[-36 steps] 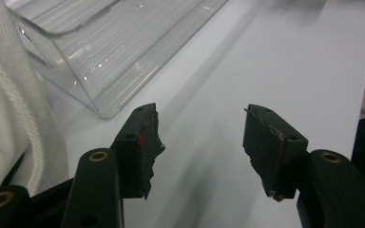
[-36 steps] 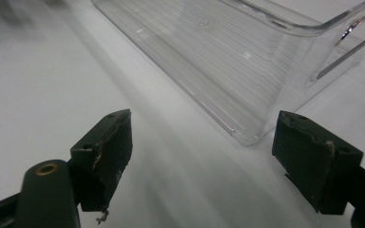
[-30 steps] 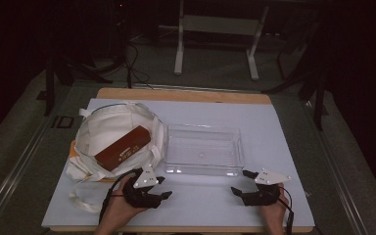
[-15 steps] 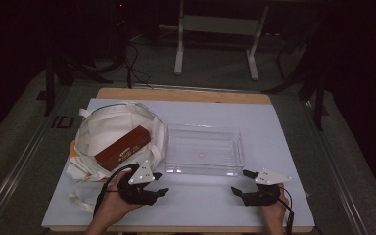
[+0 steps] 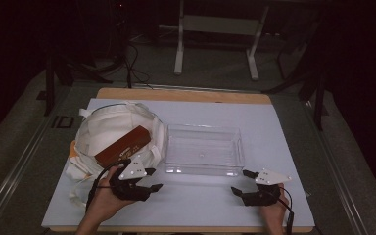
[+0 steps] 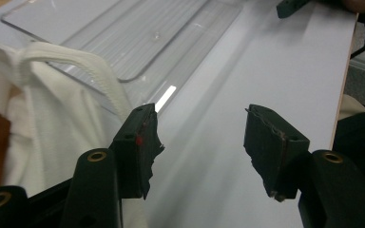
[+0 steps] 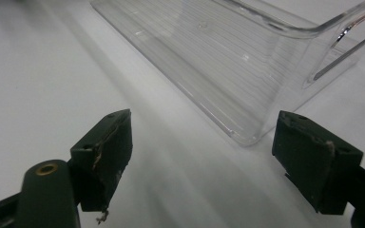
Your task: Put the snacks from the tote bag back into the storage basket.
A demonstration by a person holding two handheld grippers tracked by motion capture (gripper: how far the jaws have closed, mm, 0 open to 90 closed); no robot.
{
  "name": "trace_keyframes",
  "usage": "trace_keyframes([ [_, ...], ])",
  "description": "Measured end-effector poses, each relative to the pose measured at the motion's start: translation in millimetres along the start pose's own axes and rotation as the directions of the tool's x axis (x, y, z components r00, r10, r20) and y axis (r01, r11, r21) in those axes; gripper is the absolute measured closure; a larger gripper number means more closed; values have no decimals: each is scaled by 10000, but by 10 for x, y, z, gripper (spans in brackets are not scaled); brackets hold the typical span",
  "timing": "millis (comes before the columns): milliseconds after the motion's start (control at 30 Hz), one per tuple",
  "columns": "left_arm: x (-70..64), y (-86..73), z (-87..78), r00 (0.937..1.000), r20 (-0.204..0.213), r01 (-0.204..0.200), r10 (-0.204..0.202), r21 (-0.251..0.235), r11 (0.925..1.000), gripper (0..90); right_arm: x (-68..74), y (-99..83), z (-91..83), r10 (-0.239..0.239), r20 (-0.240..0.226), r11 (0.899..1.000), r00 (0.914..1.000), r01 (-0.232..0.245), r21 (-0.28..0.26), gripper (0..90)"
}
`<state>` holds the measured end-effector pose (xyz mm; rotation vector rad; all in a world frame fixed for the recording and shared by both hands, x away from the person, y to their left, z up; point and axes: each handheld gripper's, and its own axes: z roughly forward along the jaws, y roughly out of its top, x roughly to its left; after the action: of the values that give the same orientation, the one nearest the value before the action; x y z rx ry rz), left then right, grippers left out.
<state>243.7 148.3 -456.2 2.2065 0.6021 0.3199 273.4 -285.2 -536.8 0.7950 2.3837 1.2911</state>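
Black jaws stand wide apart on both tools with nothing between them, so the work looks barely begun: the brown box [image 5: 123,151] lies inside the white cloth bag [image 5: 108,128], and the clear plastic tray [image 5: 203,149] beside it is bare. Near the front edge of the desk [image 5: 293,147], the left gripper [image 5: 153,179] rests low in the person's left hand [image 5: 104,200], angled toward the tray's near left corner and just beside the bag's front folds; in the left gripper view a bag strap [image 6: 83,71] lies touching the left jaw. The right gripper [image 5: 243,181] sits near the front right corner of the desk, held flat in the right hand [image 5: 273,211], pointing toward the tray's near right corner but apart from it. Farther back, bag and tray sit side by side at mid-desk, the bag toward the left edge. Judging by this, grasping the box, lifting it out and setting it in the tray all remain.
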Motion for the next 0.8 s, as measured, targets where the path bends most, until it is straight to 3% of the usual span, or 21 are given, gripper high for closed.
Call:
trace_keyframes([
  [800, 201, 37, -286, 9991, -428, 31, -44, -298, 9996, 440, -1, -1, -5, 44, -17, 10000, 10000, -44, -25, 211],
])
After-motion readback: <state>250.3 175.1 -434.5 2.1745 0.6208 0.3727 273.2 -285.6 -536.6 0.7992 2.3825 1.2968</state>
